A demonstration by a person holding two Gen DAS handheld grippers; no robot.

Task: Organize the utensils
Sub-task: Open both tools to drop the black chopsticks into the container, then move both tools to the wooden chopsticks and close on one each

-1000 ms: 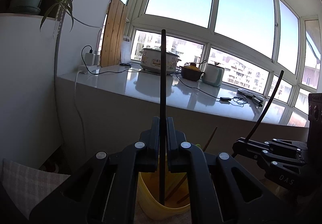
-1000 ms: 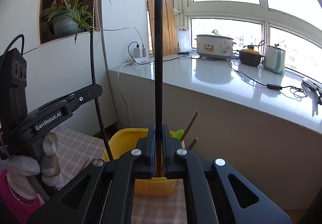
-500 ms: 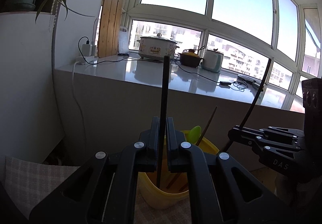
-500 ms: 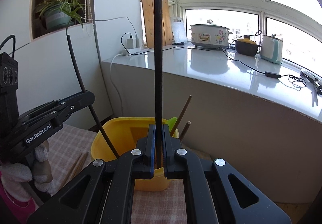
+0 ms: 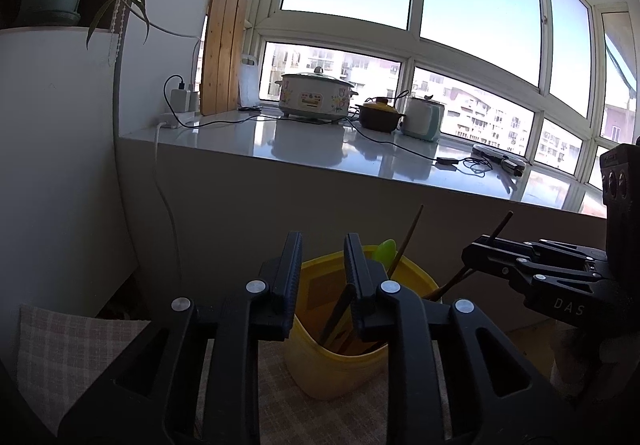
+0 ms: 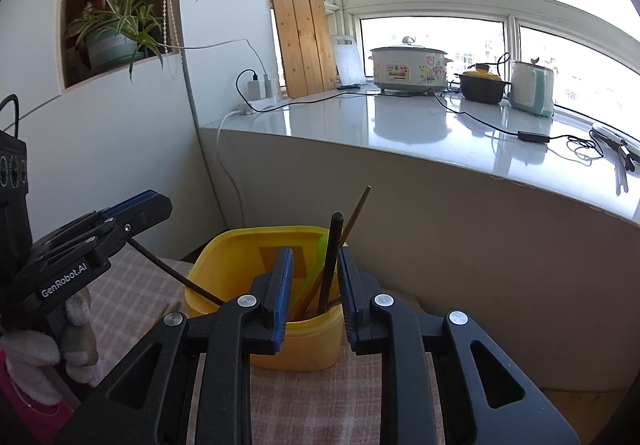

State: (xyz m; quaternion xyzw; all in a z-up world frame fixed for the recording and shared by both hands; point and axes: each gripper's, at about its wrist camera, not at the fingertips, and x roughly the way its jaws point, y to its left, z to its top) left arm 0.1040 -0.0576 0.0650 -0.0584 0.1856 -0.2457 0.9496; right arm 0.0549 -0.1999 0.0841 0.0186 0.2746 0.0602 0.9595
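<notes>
A yellow holder [image 5: 340, 361] [image 6: 240, 257] stands on a checked cloth and holds wooden chopsticks, a green spoon [image 5: 384, 248] and black chopsticks. My left gripper [image 5: 320, 277] is open just above the holder; a black chopstick [image 5: 338, 313] leans inside the holder below it. My right gripper [image 6: 314, 285] is open over the holder's near rim; a black chopstick [image 6: 331, 265] stands between its jaws, untouched. Each gripper shows in the other's view: the right one [image 5: 532, 269], the left one [image 6: 100, 233].
A white counter [image 6: 420, 133] rises behind the holder, carrying a cooker [image 6: 408, 69], a dark pot [image 6: 482, 87], a kettle [image 6: 532, 87] and cables. A potted plant [image 6: 112, 33] sits in a wall niche at left. A checked cloth [image 6: 132, 297] covers the table.
Both grippers have opened and let go of their black chopsticks, which have dropped into the yellow holder. Both grippers have come lower and closer to the holder.
</notes>
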